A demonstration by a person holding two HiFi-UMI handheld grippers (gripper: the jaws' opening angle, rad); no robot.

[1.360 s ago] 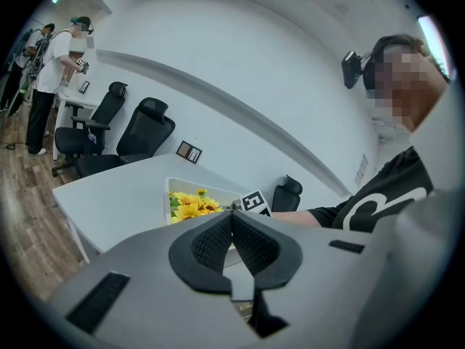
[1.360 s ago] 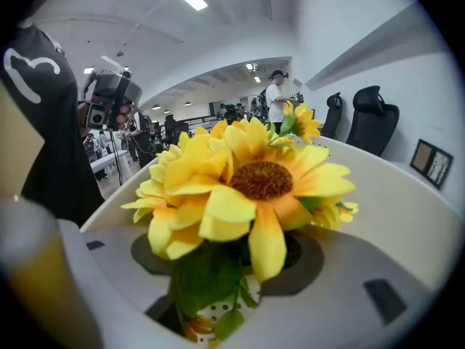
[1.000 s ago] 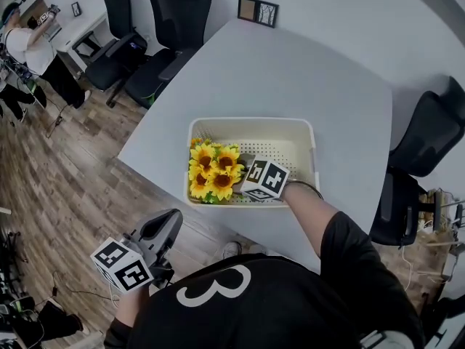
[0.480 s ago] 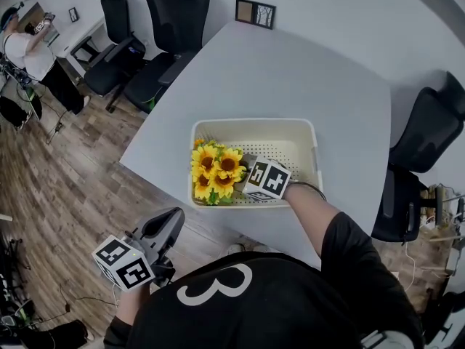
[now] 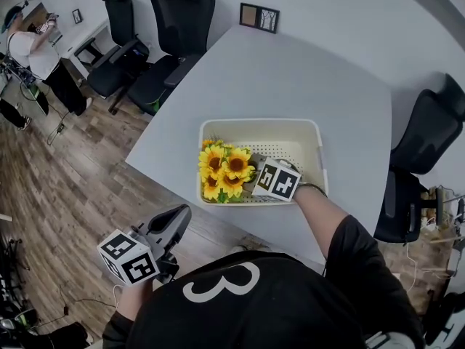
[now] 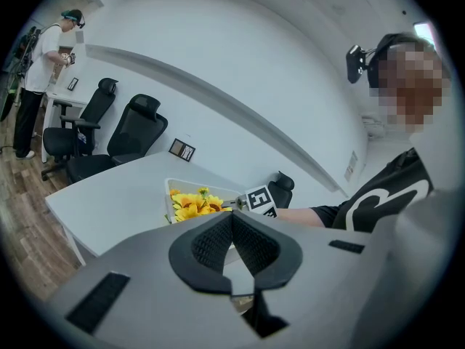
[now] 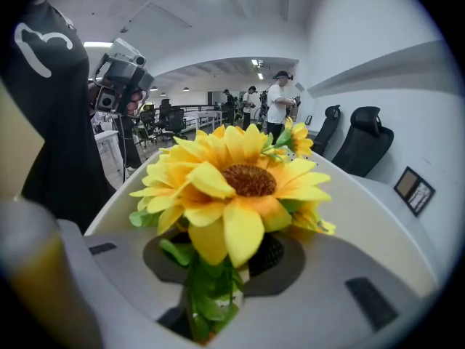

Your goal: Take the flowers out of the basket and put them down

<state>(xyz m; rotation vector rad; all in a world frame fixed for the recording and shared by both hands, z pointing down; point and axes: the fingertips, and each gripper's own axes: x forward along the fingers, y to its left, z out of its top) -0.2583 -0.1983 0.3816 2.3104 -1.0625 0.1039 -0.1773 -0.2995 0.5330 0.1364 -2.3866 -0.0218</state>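
A bunch of yellow sunflowers (image 5: 224, 171) lies in the left part of a cream plastic basket (image 5: 261, 122) on the pale grey table (image 5: 290, 71). My right gripper (image 5: 251, 182) reaches into the basket from the right. In the right gripper view the green stems sit between the jaws of the right gripper (image 7: 218, 264), which have just been closing on them, and a big bloom (image 7: 247, 180) fills the picture. My left gripper (image 5: 178, 220) hangs off the table's near edge over the floor. In the left gripper view the left gripper (image 6: 232, 220) is shut and empty, with the flowers (image 6: 192, 203) far ahead.
A small picture frame (image 5: 259, 17) stands at the table's far edge. Black office chairs stand at the back left (image 5: 174, 20) and at the right (image 5: 425, 137). A person (image 5: 33, 49) stands far off at the left on the wood floor.
My right gripper stays at the flower stems inside the basket and its marker cube has tipped a little. The left gripper has kept its place.
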